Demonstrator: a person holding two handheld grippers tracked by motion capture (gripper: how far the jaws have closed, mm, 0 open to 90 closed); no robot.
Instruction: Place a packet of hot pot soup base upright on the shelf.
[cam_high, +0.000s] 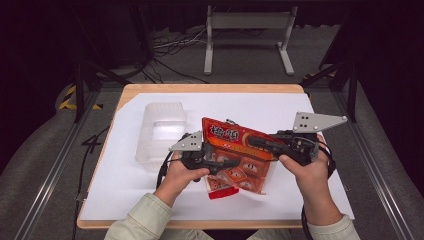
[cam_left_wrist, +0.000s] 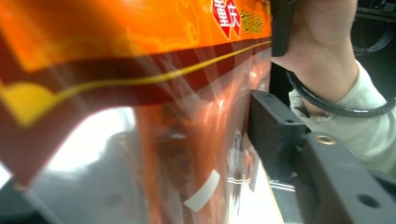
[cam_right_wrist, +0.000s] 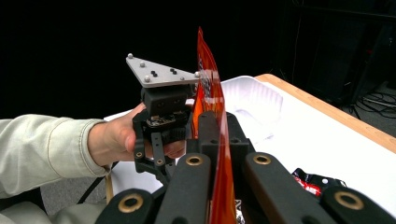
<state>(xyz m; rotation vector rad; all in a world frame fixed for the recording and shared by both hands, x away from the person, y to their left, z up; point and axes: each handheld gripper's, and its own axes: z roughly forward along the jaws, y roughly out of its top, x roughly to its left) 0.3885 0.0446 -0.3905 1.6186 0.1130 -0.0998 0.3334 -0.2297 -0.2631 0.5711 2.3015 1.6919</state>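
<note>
The orange snack bag (cam_high: 239, 152) hangs lifted over the white sheet (cam_high: 310, 195), just right of the clear plastic tray (cam_high: 161, 134), w/ its top edge up, prob. so it can be pulled open. Right gripper (cam_high: 256, 141) is clamped on bag's top edge. Left gripper (cam_high: 227, 164) sits at bag's left face w/ the film between its jaws; can't tell if the pads bite.

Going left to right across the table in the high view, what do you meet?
Clear plastic container → left gripper → orange-red snack bag → right gripper, its jaws clamped on the bag's upper edge.
</note>
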